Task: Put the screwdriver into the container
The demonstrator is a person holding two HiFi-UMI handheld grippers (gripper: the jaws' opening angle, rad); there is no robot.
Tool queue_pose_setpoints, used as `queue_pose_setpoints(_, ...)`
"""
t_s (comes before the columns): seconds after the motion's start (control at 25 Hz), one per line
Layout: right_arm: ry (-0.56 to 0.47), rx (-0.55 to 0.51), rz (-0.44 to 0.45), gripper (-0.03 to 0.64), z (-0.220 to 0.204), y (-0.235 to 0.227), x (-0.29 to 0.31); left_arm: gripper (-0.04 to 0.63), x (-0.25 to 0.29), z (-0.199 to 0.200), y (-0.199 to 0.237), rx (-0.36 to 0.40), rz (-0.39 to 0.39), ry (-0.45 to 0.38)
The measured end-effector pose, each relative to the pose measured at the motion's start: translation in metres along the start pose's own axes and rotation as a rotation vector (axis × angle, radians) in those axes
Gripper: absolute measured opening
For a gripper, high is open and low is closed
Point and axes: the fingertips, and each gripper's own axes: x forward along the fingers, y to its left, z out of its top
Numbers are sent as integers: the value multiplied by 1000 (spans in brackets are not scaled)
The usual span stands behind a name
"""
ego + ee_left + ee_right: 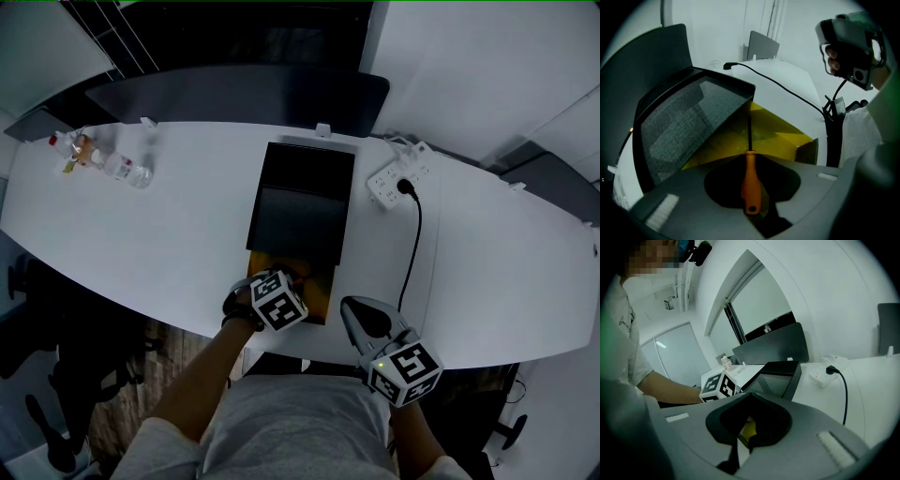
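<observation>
A pale, white-walled room holds a broad white curved table [187, 234], bare apart from a white power strip [398, 178] far right and clear plastic bottles [103, 159] far left. At its near edge sits the black box-shaped container with a yellow inside [300, 216], its dark lid covering the far part. The left gripper [751, 164] clamps the orange-handled screwdriver [750, 183], shaft aimed under that lid. The right gripper [361, 309] hangs closed and empty, near right. The shaft may snag the lid, or an early release could drop the screwdriver across the rim.
</observation>
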Motion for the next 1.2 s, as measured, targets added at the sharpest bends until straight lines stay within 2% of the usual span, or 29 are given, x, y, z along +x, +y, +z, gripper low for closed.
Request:
queue_pose_setpoints(0.32,1,-4,14,15,-1,2,0,104,-1,-3,-2,-1,-10,11)
queue_pose_setpoints(0.76,-1,-34,22,15,6,6,0,106,-18,5,4,-52,23,-59)
queue_pose_setpoints(1.0,13,-64,31,15,10,9,0,98,-42,4,10,-122,50,-144)
queue_pose_setpoints(1.2,12,-88,40,15,16,16,4,74,-75,5,22,-225,96,-282)
